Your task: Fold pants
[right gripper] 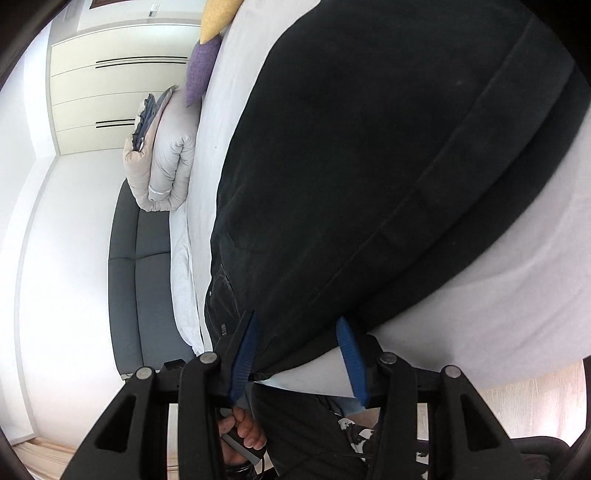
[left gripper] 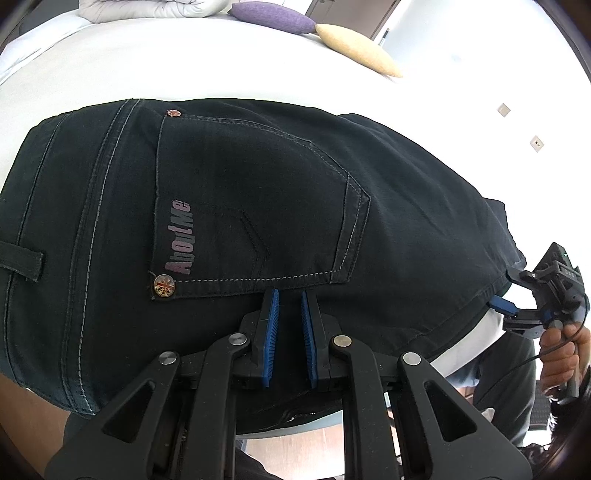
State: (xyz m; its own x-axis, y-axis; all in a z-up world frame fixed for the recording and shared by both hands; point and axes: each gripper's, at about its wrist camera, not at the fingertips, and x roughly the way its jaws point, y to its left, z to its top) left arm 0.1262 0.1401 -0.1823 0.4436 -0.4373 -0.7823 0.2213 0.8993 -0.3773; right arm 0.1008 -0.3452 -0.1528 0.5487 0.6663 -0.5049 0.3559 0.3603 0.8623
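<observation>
Dark navy pants (left gripper: pixel 258 192) lie on the white bed (left gripper: pixel 184 74), back pocket with an "AboutMe" label facing up. My left gripper (left gripper: pixel 290 295) is over the near edge of the pants just below the pocket, its blue pads narrowly apart with nothing seen between them. My right gripper (right gripper: pixel 297 321) is open, its jaws straddling the folded edge of the pants (right gripper: pixel 369 166) at the bed's edge. It also shows in the left wrist view (left gripper: pixel 508 291) at the pants' right end.
A purple pillow (left gripper: pixel 273 16) and a yellow pillow (left gripper: pixel 354 46) lie at the far side of the bed. A folded grey duvet (right gripper: pixel 166 155) sits on the bed beside a dark grey sofa (right gripper: pixel 144 266). Wooden floor (right gripper: pixel 535 402) lies below.
</observation>
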